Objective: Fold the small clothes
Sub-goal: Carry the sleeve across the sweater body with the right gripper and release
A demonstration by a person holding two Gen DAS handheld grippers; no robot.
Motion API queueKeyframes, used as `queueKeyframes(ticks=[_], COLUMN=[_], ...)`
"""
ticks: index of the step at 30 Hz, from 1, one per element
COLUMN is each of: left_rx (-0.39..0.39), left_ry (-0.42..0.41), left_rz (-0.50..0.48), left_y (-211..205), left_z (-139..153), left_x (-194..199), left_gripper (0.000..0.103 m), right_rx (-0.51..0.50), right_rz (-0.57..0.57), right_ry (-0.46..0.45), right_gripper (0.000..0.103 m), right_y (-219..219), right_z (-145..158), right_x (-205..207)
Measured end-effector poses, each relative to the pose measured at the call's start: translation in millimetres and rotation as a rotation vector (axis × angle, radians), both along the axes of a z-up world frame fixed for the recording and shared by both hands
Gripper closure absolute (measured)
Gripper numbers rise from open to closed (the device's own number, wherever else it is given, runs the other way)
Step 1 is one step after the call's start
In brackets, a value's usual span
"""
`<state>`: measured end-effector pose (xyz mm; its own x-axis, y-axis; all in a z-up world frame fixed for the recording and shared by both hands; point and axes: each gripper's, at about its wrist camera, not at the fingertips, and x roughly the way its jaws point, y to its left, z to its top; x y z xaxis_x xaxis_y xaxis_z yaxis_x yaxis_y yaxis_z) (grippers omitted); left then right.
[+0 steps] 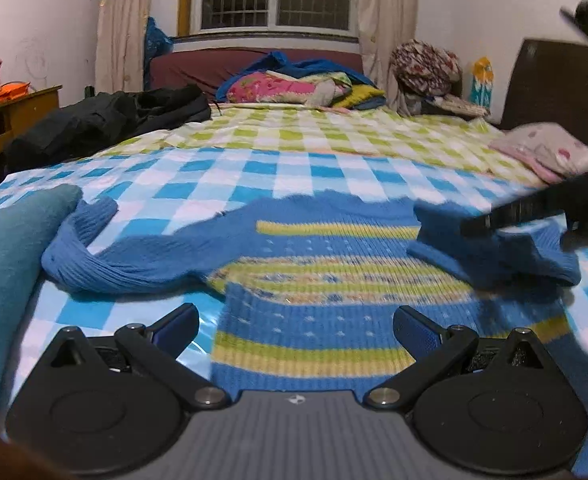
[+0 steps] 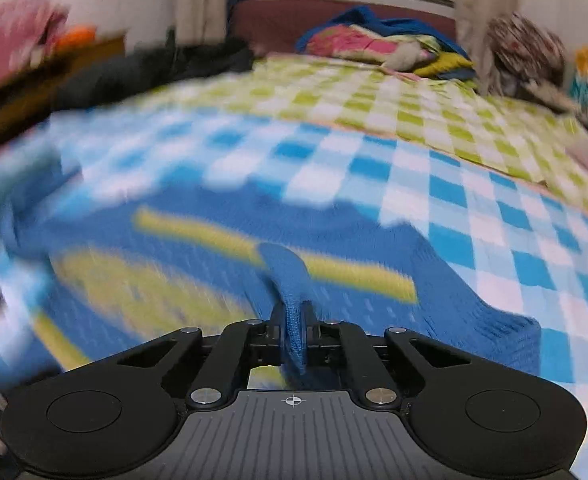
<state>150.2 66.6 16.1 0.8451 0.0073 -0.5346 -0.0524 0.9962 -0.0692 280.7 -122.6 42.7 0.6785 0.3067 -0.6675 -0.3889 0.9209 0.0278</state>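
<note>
Right wrist: sweater (image 2: 229,264) sleeve (image 2: 289,280) between tongs (image 2: 292,322).

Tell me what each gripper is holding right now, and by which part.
The right gripper is shut on the blue sweater, pinching the end of its right sleeve. The left gripper is open above the hem and holds nothing.

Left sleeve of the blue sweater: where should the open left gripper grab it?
Grip the sleeve cuff, coming from the bed's left edge. The left sleeve lies bunched, its ribbed end raised and free, clear of the sweater body.
</note>
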Motion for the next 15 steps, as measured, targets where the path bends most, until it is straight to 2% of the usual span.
queueKeyframes(ticks=[4,6,8,11,12,15], left_rx=[-0.036,-0.046,-0.056,-0.080,-0.091,-0.109], left_ry=[-0.021,-0.022,-0.020,-0.013,-0.009,0.002], left_rz=[0.043,0.069,0.085,0.101,0.106,0.122], left_y=[18,26,32,42,46,51], left_z=[6,7,6,5,4,1], left_x=[-1,0,0,1,2,3], left_gripper=[0.000,0.000,0.000,0.000,0.000,0.000], right_rx=[0.195,0.240,0.219,0.253,0.226,0.161], right_rz=[0.056,0.127,0.167,0.298,0.329,0.327], right_ry=[-0.021,-0.028,-0.063,-0.053,-0.052,-0.049], right_gripper=[0.097,0.096,0.094,0.094,0.094,0.094], right_y=[21,39,55,60,61,50], right_z=[28,31,31,34,35,29], right_x=[3,-1,-8,-25,-32,-49])
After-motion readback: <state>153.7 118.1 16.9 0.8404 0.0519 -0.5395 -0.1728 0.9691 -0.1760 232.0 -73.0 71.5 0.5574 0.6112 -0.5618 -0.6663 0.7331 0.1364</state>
